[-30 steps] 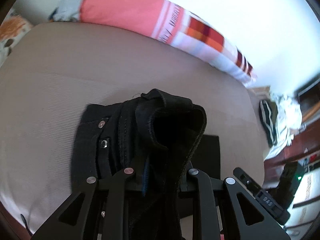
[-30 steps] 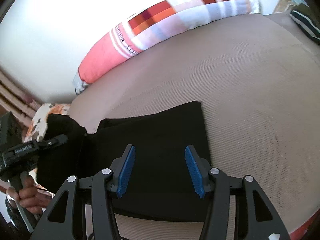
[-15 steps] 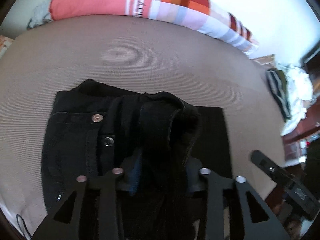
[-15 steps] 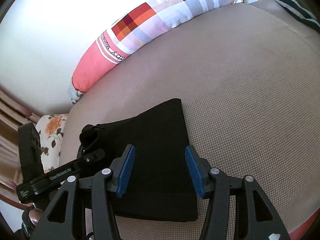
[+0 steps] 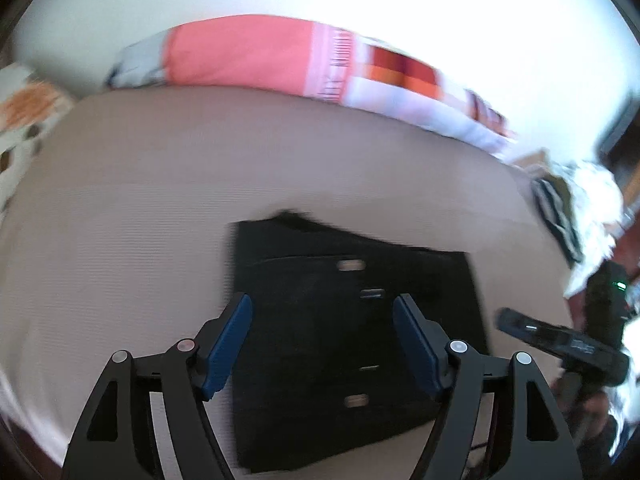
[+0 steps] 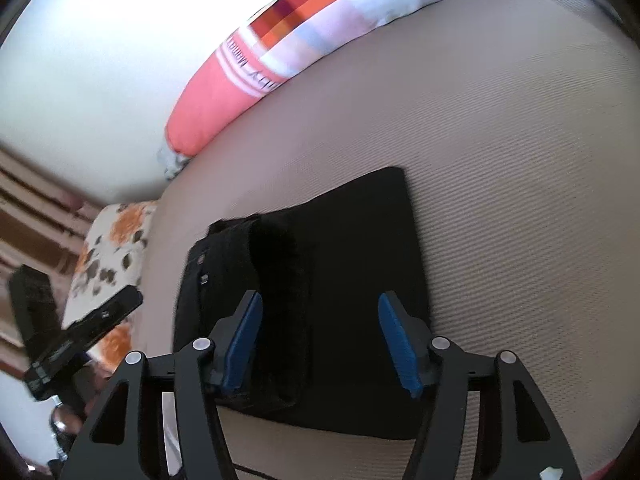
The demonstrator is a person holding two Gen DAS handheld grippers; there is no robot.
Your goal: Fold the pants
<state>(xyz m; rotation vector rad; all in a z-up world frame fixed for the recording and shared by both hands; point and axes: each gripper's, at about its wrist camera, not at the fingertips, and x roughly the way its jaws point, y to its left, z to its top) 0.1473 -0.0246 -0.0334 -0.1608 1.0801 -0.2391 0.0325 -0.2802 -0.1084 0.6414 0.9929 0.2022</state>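
Folded black pants (image 5: 352,336) lie beneath both spread, empty claws.

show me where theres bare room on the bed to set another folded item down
Bare beige bed lies right of the folded black pants and between them and the striped bolster. The pants' left side is tighter, near the floral pillow.

Both the left tool (image 5: 322,344) and the right tool (image 6: 318,342) hang with blue pads spread wide apart, nothing gripped between them.
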